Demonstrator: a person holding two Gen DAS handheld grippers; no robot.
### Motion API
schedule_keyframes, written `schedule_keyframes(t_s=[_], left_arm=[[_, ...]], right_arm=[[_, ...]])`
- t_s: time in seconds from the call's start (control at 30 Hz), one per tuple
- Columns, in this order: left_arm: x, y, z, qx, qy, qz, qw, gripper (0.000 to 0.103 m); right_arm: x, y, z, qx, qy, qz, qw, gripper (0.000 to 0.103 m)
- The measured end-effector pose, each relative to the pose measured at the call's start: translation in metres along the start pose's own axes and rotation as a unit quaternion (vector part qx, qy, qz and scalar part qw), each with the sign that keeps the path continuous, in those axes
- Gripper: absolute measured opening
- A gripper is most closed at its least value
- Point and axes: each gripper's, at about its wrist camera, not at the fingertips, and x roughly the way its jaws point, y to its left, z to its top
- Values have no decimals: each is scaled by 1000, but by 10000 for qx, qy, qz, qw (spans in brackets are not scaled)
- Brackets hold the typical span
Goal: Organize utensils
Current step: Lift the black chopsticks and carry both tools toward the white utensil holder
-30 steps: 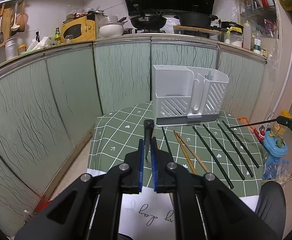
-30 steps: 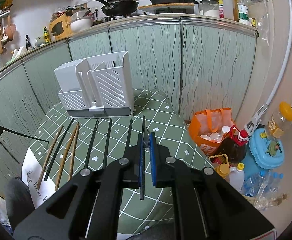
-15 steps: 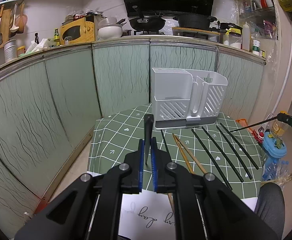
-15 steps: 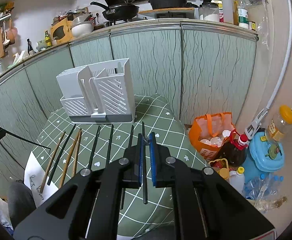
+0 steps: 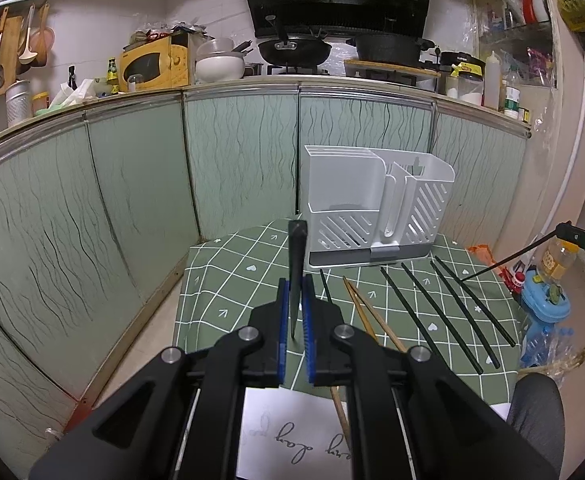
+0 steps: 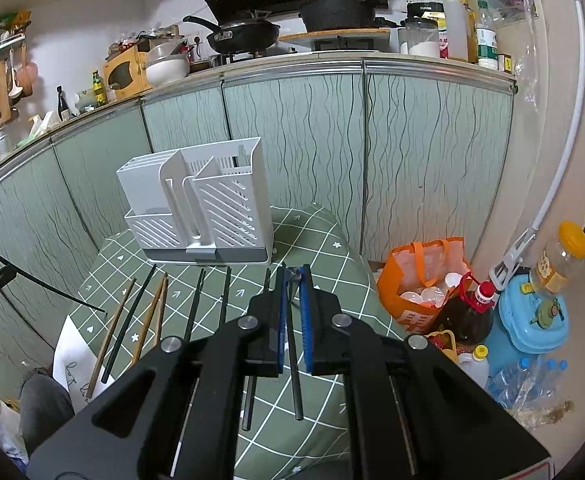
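Observation:
My left gripper (image 5: 296, 284) is shut on a black chopstick (image 5: 297, 256), seen nearly end-on and tilted up over the green checked table (image 5: 228, 280). In the right wrist view it enters at far left, its chopstick (image 6: 44, 284) slanting down toward the cloth. My right gripper (image 6: 292, 276) is shut on another black chopstick (image 6: 294, 352), which trails back under the fingers. A white utensil holder (image 5: 376, 208) (image 6: 200, 208) stands upright at the table's back. Several black chopsticks (image 5: 428, 320) and wooden chopsticks (image 5: 364, 312) lie in a row before it.
A white sheet with handwriting (image 5: 292, 436) lies at the table's front edge. Green cabinet fronts (image 5: 132, 208) close in behind and to the left. On the floor to the right are an orange bag (image 6: 424, 280), bottles (image 6: 472, 312) and a blue container (image 6: 532, 320). A person's knee (image 5: 536, 408) shows at the table's front.
Both grippers stay shut on their chopsticks. The holder sits slightly lower in the right wrist view; otherwise nothing has visibly moved.

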Motion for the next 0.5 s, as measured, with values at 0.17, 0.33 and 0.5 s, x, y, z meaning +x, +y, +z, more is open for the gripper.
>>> schedule_keyframes(t_s=[0.17, 0.33, 0.5], left_arm=[[-3, 0, 5, 21, -36, -38, 10000, 7], [-5, -1, 11, 55, -73, -26, 10000, 7], [-8, -2, 19, 117, -135, -21, 9998, 8]], right_arm=[[0, 1, 5, -27, -24, 8, 10000, 6], [0, 2, 9, -50, -35, 23, 10000, 6], [-3, 3, 12, -100, -92, 9, 9999, 6]])
